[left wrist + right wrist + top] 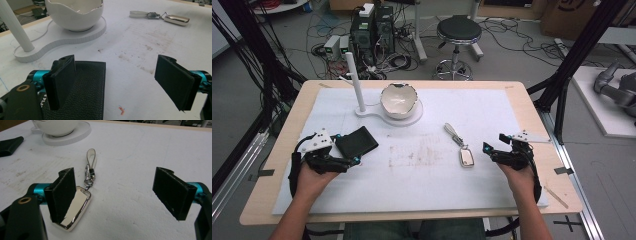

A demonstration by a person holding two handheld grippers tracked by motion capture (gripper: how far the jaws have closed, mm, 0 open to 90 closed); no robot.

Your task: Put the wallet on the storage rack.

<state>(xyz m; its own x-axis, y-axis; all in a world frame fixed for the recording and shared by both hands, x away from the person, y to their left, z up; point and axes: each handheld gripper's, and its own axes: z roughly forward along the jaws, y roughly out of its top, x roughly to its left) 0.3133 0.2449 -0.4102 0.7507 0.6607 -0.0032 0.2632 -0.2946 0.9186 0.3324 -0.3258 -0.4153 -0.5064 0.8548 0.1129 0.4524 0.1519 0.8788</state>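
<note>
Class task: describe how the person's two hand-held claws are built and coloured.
Each claw, left and right, is black, with two flat rectangular pads on turquoise mounts. A grey three-cornered plate tops each, and a black cable trails back. The forearms are bare, no sleeves.

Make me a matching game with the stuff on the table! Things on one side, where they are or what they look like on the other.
Things:
1. white bowl
2. black wallet
3. car key fob
4. white pole

Descriptions:
A. shiny silver, with a strap and clip attached
B. lies flat beside the left gripper
C. stands upright at the narrow end of the white stand
D. sits on the round end of the white stand, rim wavy

Pairs: 1-D, 2-B, 3-A, 4-C
</note>
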